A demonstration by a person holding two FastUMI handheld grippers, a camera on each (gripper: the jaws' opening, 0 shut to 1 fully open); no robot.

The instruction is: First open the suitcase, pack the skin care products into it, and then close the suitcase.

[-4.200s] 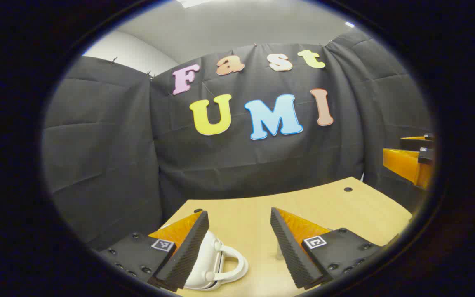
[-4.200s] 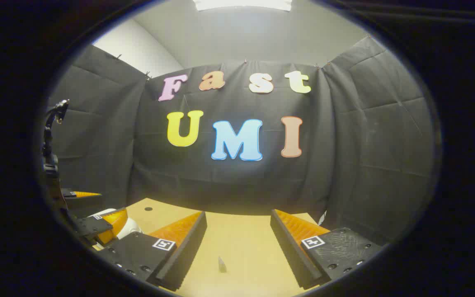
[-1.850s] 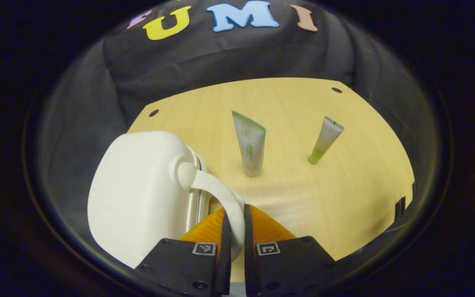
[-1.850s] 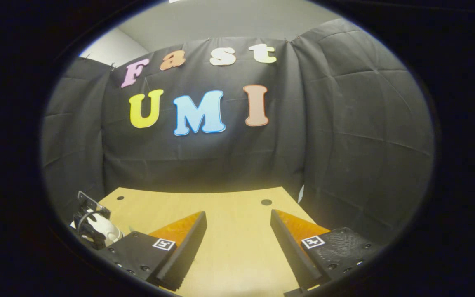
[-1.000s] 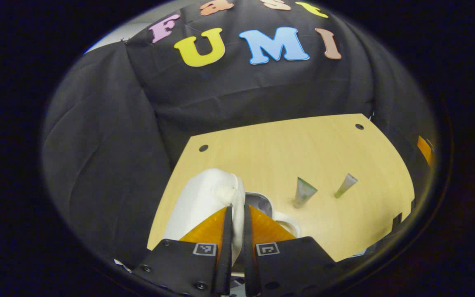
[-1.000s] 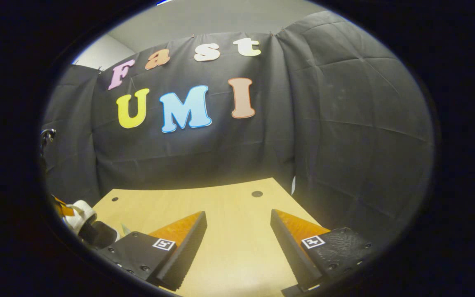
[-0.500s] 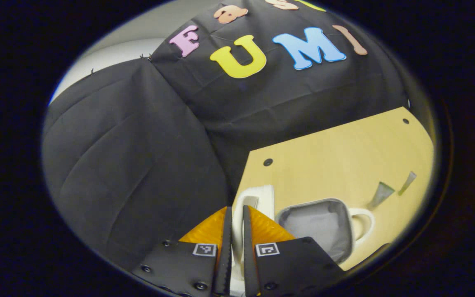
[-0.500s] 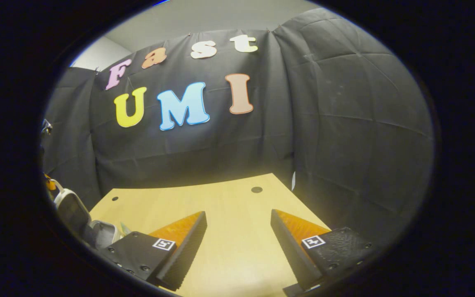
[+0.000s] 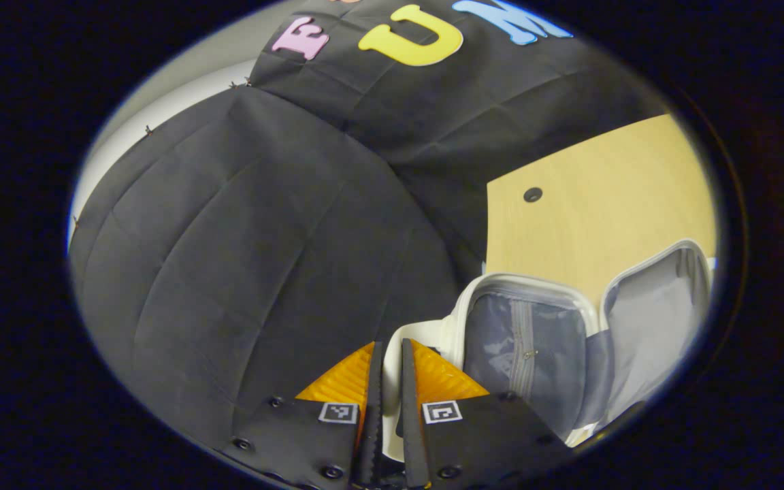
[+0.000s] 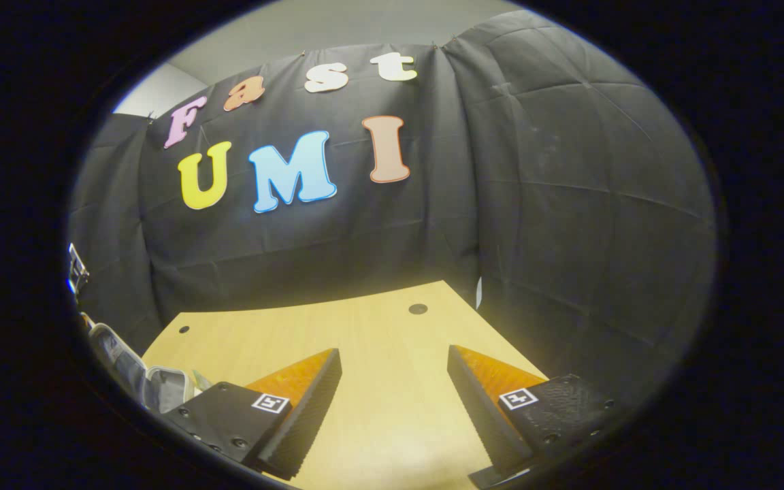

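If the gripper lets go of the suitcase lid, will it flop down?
Probably. The lid stands tilted open, held by the left hand-held gripper shut on its handle, so it may swing. Its white shell looks stiff, its grey lining soft.

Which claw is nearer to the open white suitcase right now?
The left claw: it is clamped on the handle of the suitcase, holding the lid swung open. The right claw hangs open over bare table, with the suitcase off at the left edge of the right gripper view.

Left gripper (image 9: 390, 381) fingers clamped on white suitcase (image 9: 525, 340) handle, lid open, grey lining.
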